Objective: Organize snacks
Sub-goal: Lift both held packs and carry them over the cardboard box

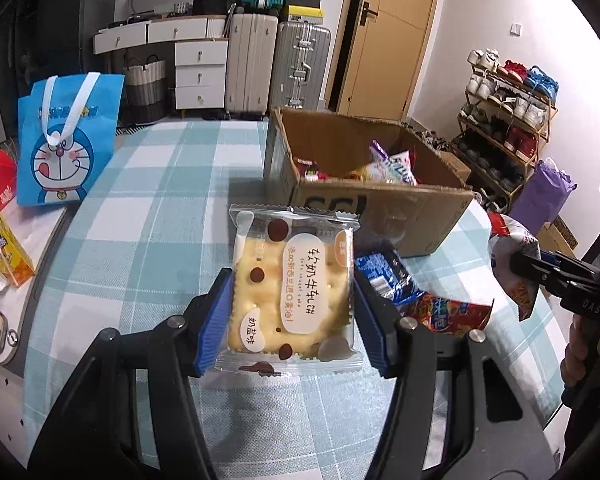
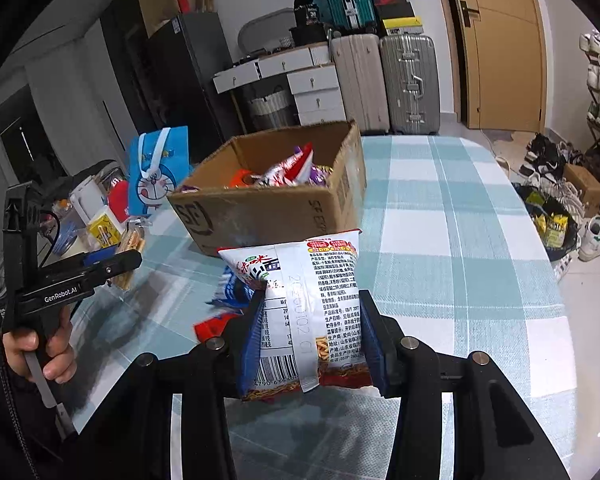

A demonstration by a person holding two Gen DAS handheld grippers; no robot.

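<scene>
Left wrist view: the left gripper (image 1: 292, 312) holds a clear-wrapped cracker packet (image 1: 294, 292) edge to edge between its blue fingers (image 1: 216, 320), lifted above the checked counter (image 1: 148, 216). The open cardboard box (image 1: 379, 208), already part-filled with snack packets, stands on the counter at about 1 o'clock from the cracker packet. Between the two, at about 3 o'clock from the cracker packet, a blue snack packet (image 1: 383, 276) and a red snack packet (image 1: 451, 312) lie on the counter beside the box's near wall. A blue cartoon tote bag (image 1: 68, 140) stands upright at 10 o'clock, at the counter's edge.

Right wrist view: the right gripper (image 2: 311, 336) is closed upon a white noodle-snack bag (image 2: 311, 304); its fingers (image 2: 373, 344) press into both sides of the bag, which is creased and held clear of the counter. The box lies at 12 o'clock from the bag. At 9 o'clock a hand (image 2: 40, 348) grips the handle of the left gripper, with the cracker packet seen edge-on in its fingers.
</scene>
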